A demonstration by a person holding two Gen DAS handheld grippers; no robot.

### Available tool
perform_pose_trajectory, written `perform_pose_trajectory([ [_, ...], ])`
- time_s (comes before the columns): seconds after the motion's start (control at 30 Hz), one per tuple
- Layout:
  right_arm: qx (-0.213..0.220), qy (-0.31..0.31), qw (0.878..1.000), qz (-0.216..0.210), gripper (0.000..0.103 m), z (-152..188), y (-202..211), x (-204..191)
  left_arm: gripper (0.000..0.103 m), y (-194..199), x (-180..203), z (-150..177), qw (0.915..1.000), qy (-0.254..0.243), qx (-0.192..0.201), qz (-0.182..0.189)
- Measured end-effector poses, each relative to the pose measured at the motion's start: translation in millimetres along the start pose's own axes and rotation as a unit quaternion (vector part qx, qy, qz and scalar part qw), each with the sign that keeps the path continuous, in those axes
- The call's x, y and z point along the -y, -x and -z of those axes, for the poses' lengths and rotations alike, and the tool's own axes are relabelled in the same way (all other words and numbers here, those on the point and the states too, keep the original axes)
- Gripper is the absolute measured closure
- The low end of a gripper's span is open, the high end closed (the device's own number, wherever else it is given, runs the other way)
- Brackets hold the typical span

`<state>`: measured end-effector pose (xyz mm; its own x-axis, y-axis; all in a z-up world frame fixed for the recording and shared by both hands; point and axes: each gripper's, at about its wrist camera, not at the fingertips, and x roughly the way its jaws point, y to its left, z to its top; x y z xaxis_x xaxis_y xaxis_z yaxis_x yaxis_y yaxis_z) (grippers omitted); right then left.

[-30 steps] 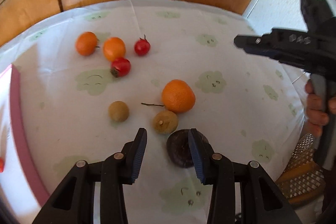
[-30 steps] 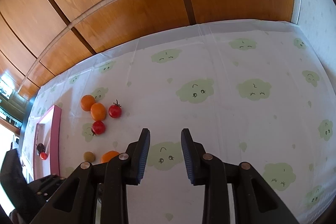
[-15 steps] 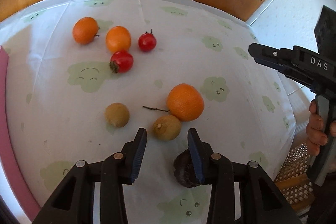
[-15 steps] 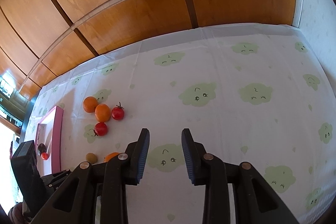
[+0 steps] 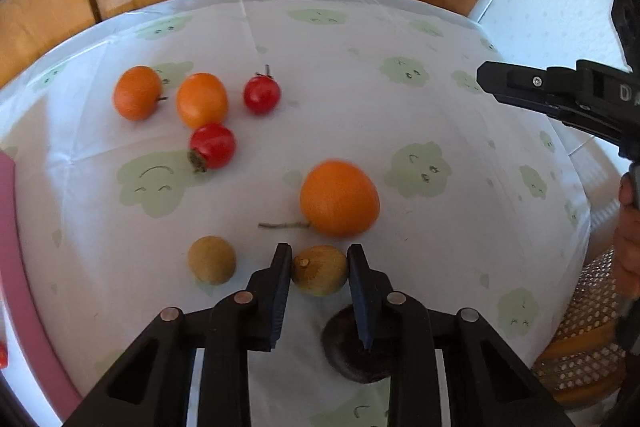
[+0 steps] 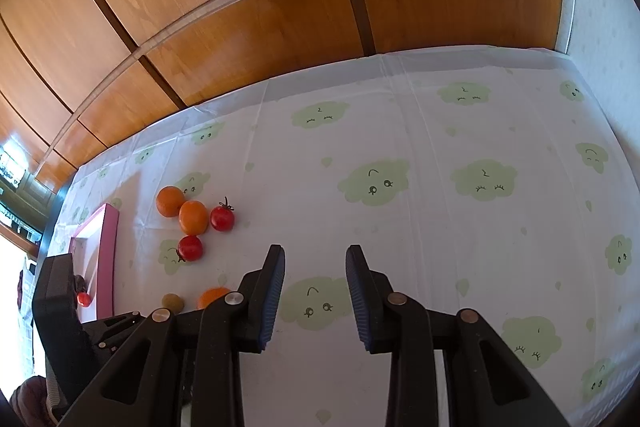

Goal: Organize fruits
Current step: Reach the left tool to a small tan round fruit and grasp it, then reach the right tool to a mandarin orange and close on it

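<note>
In the left wrist view my left gripper (image 5: 320,267) is open with a brown kiwi-like fruit (image 5: 320,271) between its fingertips, touching or nearly touching the pads. A second brown fruit (image 5: 212,259) lies to its left, a big orange (image 5: 340,197) just beyond, a dark round fruit (image 5: 352,347) under the right finger. Two small oranges (image 5: 138,93) (image 5: 202,99) and two red tomatoes (image 5: 262,94) (image 5: 212,146) lie farther left. My right gripper (image 6: 316,267) is open and empty above the tablecloth; its body shows in the left wrist view (image 5: 560,99).
A pink-rimmed tray (image 6: 106,259) sits at the table's left edge, holding a small red fruit (image 6: 84,299) and a dark one. Wooden panels (image 6: 260,7) stand behind the table. A wicker chair seat (image 5: 580,339) is at the right.
My left gripper has moved forward so the brown fruit now sits between its fingertips. The right gripper has barely shifted and stays open.
</note>
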<state>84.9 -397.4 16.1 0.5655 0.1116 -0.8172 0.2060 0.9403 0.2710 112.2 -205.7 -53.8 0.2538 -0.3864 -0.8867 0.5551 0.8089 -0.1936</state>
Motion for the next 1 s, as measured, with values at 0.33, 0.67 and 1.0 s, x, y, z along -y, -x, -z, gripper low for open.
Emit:
perform_pose_trajectory([
  [0.33, -0.003, 0.020, 1.000, 0.015, 0.071, 3, -2, -4, 0.075, 39, -3, 59, 0.9935, -0.012, 0.080, -0.081],
  [0.67, -0.011, 0.025, 0.999, 0.022, 0.071, 5, -5, -4, 0.074, 31, -6, 90, 0.9873, -0.009, 0.112, -0.112],
  [1.0, -0.030, 0.047, 0.998, 0.006, 0.071, 13, -15, -18, 0.074, 29, -7, 94, 0.9860, -0.009, 0.133, -0.100],
])
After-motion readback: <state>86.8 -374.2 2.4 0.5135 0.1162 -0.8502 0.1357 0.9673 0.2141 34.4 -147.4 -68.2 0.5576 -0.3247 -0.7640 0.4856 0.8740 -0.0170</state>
